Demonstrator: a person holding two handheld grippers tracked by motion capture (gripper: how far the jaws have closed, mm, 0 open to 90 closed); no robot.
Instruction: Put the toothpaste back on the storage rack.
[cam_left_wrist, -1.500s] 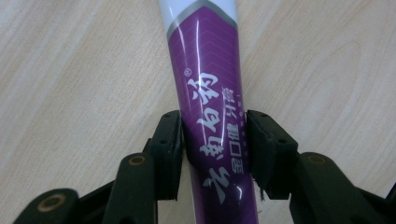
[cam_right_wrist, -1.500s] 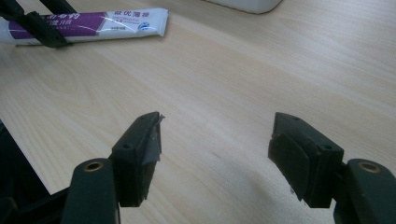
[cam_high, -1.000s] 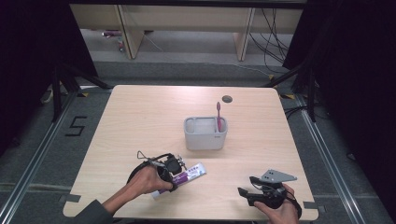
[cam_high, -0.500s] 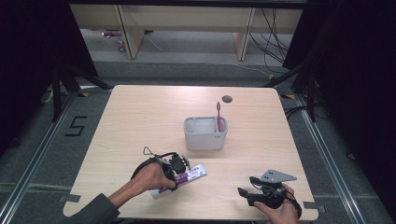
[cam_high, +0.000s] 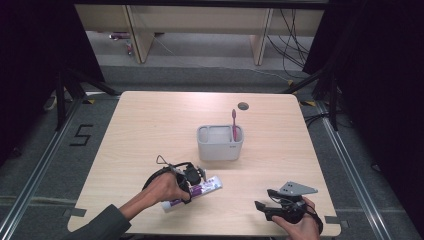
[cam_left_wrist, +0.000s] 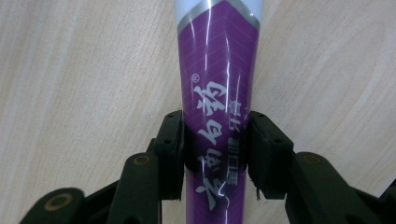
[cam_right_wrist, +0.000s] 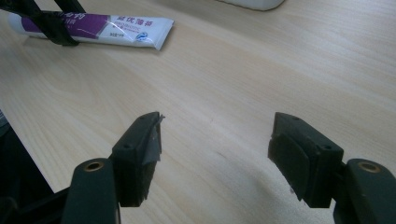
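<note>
Pinching the purple toothpaste tube (cam_left_wrist: 218, 107) mid-body, the left gripper (cam_left_wrist: 215, 147) holds it flat on the table (cam_high: 150, 130), near the grey holder (cam_high: 220, 145) (a likely destination). The right gripper (cam_right_wrist: 217, 156) waits spread, empty.

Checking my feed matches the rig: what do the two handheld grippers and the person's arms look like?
Both grippers are black. The left gripper trails a thin looped black cable, and its arm wears a dark grey-green sleeve. The right gripper carries a grey three-cornered plate on top. Its jaws are blocky, with brass-coloured rivets.
</note>
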